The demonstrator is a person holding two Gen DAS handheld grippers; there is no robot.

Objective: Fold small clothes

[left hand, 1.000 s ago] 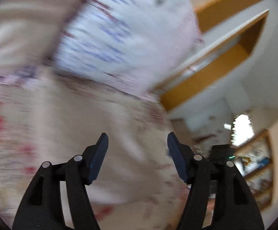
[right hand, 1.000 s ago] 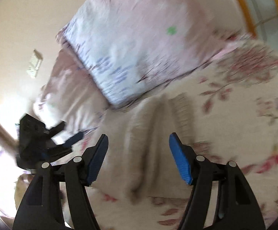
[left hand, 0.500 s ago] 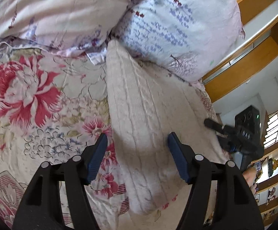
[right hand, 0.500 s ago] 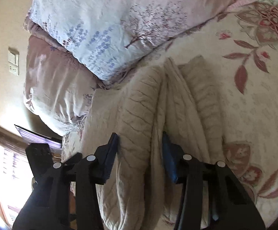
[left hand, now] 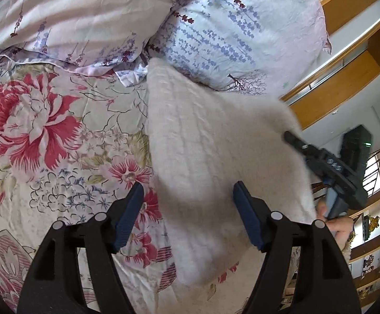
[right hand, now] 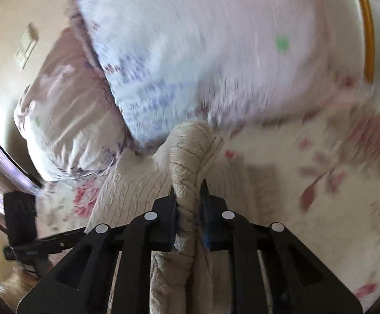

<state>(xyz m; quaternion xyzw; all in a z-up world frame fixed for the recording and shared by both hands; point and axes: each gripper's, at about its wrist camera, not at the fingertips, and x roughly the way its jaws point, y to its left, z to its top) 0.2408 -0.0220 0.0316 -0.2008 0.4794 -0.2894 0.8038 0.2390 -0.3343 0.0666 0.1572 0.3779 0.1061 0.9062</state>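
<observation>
Right claw (right hand: 188, 191) closing, pinching ribbed cream knit (right hand: 187, 157) (fuzzy); left claw (left hand: 188, 204) opening, empty.

only markings i see are on the right gripper (left hand: 332, 166), pale characters on its black body, too blurred to read. nothing else legible.

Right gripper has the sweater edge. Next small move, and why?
Probably carry the pinched edge across. The right gripper is closing on a fold of the cream sweater, lifted off the bedspread; the left gripper, open and opening, frames its near end.
</observation>
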